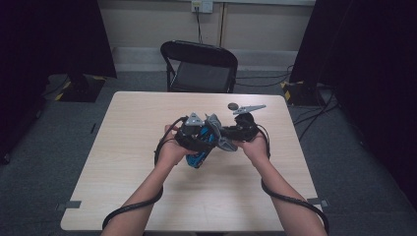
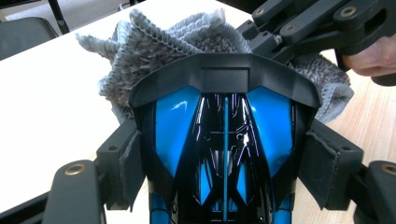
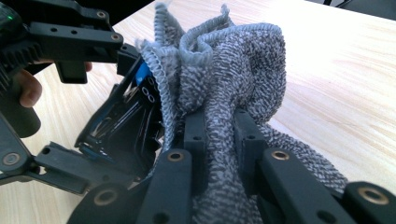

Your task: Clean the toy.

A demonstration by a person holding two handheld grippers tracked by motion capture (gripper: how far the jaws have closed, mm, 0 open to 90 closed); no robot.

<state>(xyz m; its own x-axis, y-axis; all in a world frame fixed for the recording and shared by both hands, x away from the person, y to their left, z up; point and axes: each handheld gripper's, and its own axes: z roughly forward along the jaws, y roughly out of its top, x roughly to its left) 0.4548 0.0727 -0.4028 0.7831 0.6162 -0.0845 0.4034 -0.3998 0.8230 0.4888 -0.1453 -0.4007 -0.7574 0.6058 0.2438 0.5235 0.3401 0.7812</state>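
Note:
A shiny blue and black toy car (image 2: 224,140) sits between the pads of my left gripper (image 2: 226,163), which is shut on its sides. My right gripper (image 3: 219,135) is shut on a bunched grey knitted cloth (image 3: 233,60). The cloth (image 2: 154,42) lies against the car's far end, just beyond its black spoiler. In the high view both grippers meet above the middle of the table, the left gripper (image 1: 196,133) holding the car (image 1: 196,157) and the right gripper (image 1: 227,138) beside it with the cloth (image 1: 223,143). In the right gripper view the car (image 3: 135,121) shows at the left behind the cloth.
The light wooden table (image 1: 147,196) is bare around the hands. A black folding chair (image 1: 199,66) stands past its far edge. Cables trail from both grippers over the near part of the table. Dark curtains and stands flank the room.

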